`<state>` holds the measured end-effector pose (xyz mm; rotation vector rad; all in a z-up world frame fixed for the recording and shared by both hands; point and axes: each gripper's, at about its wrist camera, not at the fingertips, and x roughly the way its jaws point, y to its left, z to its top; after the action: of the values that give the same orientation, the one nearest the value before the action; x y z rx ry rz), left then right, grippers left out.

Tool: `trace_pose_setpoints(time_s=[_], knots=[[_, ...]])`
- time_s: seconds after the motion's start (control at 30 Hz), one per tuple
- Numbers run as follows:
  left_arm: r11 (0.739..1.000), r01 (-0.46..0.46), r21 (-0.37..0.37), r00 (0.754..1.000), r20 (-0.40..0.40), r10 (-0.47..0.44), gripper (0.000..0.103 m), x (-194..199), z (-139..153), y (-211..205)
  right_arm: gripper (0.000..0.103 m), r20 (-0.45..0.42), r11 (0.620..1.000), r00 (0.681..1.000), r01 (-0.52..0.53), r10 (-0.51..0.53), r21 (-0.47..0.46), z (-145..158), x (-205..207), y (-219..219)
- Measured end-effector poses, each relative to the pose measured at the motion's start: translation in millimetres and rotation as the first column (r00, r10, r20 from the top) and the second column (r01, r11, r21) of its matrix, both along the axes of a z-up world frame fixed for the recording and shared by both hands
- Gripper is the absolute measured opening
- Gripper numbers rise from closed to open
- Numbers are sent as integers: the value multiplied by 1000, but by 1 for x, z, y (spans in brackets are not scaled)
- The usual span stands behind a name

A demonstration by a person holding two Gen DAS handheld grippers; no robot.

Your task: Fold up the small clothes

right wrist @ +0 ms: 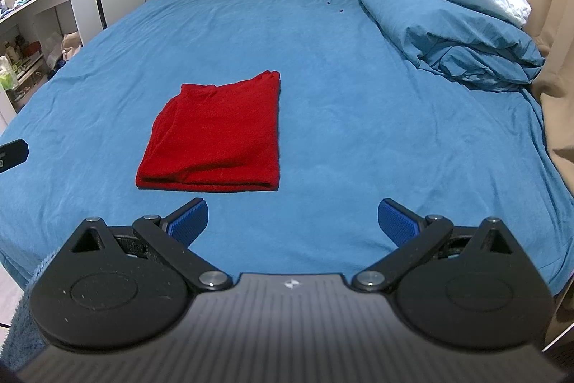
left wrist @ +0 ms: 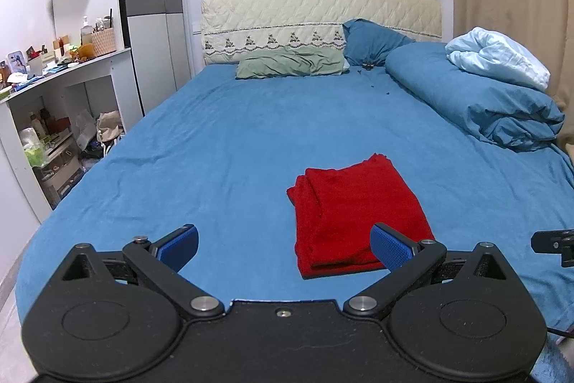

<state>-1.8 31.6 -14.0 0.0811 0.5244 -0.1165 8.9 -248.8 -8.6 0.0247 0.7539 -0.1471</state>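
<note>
Lying folded on the blue bed [right wrist: 323,60], red cloth [right wrist: 215,139] had nothing on it. Left gripper [left wrist: 285,248] & right gripper [right wrist: 292,223] both gaped wide, empty; rolled duvet [right wrist: 448,31] sat well apart at right.

Black claw [left wrist: 283,248], blue ribbed pads [left wrist: 179,244]

I hold my left gripper [left wrist: 285,248] and right gripper [right wrist: 292,221] wide open, side by side, gripping nothing.
</note>
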Motion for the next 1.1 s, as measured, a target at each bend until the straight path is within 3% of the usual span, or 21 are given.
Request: trace_pose_setpoints(time_s=[1.1], knots=[[1000, -12, -8, 999, 51, 12, 103, -4, 1, -2, 103, 3, 1000, 1000, 6, -6, 10, 1, -1, 2]])
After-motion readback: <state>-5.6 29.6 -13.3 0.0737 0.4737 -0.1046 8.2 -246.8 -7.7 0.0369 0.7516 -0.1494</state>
